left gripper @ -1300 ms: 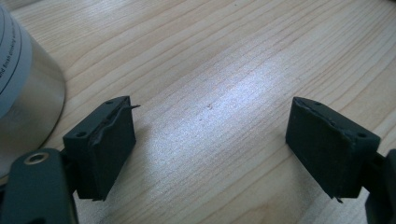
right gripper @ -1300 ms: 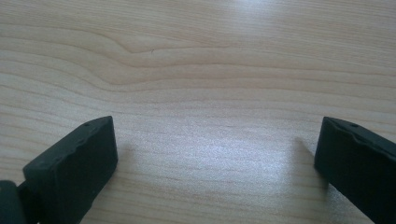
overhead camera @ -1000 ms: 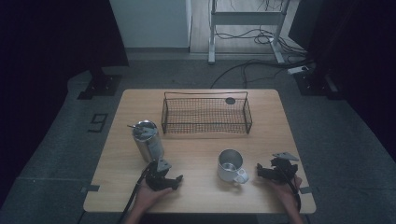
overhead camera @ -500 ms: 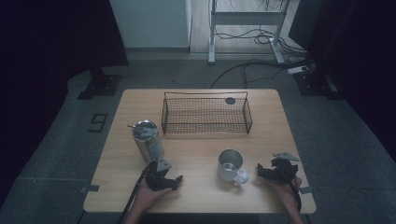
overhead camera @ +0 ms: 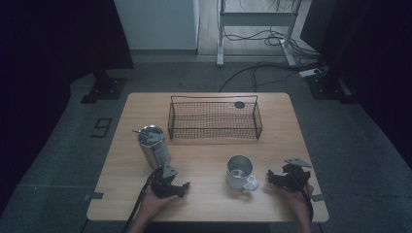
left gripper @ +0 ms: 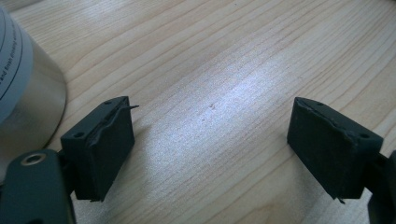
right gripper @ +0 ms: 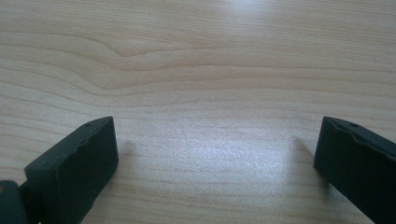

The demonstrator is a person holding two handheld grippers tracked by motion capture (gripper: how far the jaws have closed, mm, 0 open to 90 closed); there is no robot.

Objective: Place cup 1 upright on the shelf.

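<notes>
Two hand-held grippers rest low over the near edge of a pale wooden bench (overhead camera: 209,160), each with its jaws spread wide and nothing between them but bare wood grain. The left hand-held gripper (overhead camera: 171,187) sits just near of a tall brushed-steel canister with a metal lid (overhead camera: 153,145), whose curved wall fills the left edge of the left gripper view (left gripper: 23,93), close beside one black jaw but not touching it. The right hand-held gripper (overhead camera: 284,178) lies to the right of a white enamel mug with a looped handle (overhead camera: 240,172), the handle turned toward the near right, so it faces that gripper and seems laid out for an easy pinch. Farther back, a dark wire-mesh basket with a carrying bail (overhead camera: 214,120) stands at the middle of the far half of the bench, open side up and apparently empty, most likely the place where canister and mug are meant to go. A small dark round disc (overhead camera: 239,104) lies just beyond the basket. With one vessel before each hand, the layout suggests each gripper takes the item nearest it.
</notes>
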